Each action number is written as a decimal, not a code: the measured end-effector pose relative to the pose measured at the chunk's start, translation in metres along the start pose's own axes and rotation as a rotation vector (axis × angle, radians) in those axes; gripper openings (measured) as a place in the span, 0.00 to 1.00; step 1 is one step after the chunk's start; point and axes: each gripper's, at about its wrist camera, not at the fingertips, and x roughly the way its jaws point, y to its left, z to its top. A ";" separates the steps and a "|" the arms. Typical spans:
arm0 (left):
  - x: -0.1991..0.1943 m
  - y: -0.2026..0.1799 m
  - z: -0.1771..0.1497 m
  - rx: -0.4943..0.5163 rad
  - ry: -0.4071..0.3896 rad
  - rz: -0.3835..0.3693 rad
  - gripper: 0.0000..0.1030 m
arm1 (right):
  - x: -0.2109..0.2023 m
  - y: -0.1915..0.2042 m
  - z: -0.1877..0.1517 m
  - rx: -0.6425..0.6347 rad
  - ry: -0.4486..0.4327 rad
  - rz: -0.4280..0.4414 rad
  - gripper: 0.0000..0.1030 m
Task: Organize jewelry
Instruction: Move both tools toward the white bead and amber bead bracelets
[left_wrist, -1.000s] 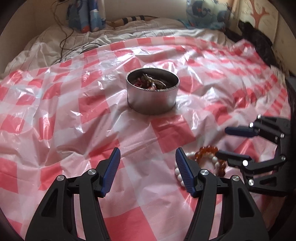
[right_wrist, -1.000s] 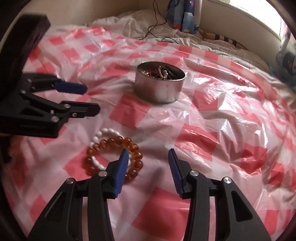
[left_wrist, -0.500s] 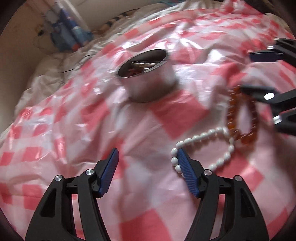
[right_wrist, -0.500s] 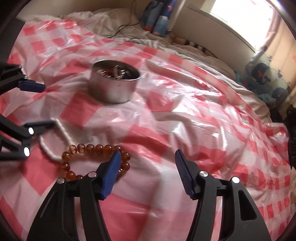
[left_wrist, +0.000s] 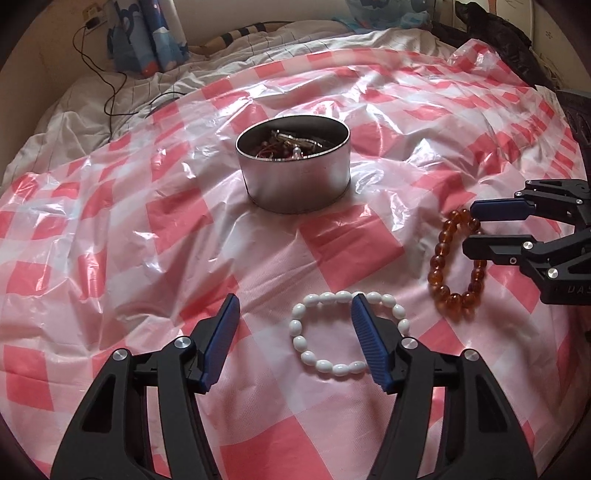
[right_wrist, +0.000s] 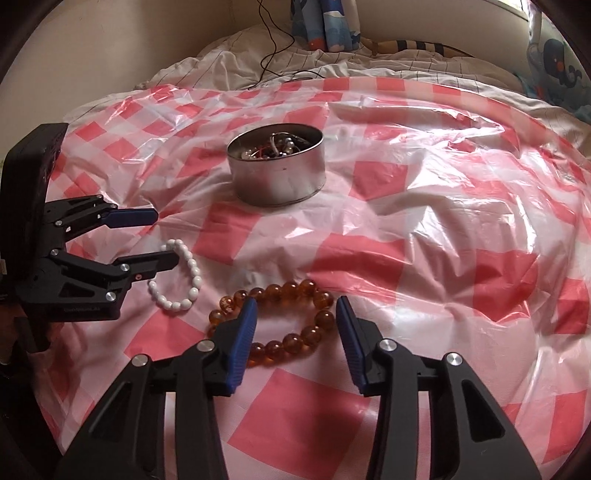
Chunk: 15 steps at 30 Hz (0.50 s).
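Observation:
A white bead bracelet (left_wrist: 306, 347) lies on the red-checked plastic sheet; it also shows in the right wrist view (right_wrist: 192, 273). My left gripper (left_wrist: 293, 312) is open, its right finger over the bracelet's ring. An amber bead bracelet (right_wrist: 291, 295) lies beside it, also in the left wrist view (left_wrist: 439, 258). My right gripper (right_wrist: 295, 314) is open and straddles the amber bracelet's near side. A round metal tin (left_wrist: 295, 184) with several pieces of jewelry stands farther back, also in the right wrist view (right_wrist: 277, 177).
The plastic sheet (left_wrist: 147, 221) covers a bed with rumpled white bedding (left_wrist: 92, 103) behind. A black cable (left_wrist: 107, 96) runs over the bedding. A blue patterned cushion (left_wrist: 144, 40) stands at the back. A dark object (left_wrist: 495, 33) sits at the far right.
The two bracelets, overlapping a second ago, now lie apart: white one at my left gripper, amber one at my right. Both grippers swung around and stay open.

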 end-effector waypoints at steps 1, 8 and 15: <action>0.002 0.001 0.000 -0.010 0.005 -0.008 0.52 | 0.002 0.002 0.000 -0.009 0.001 -0.011 0.43; 0.009 0.016 -0.001 -0.111 0.018 -0.106 0.29 | 0.008 -0.001 -0.003 -0.005 0.016 -0.058 0.30; 0.008 0.015 -0.002 -0.090 0.015 -0.077 0.20 | 0.009 -0.004 -0.004 -0.007 0.030 -0.078 0.17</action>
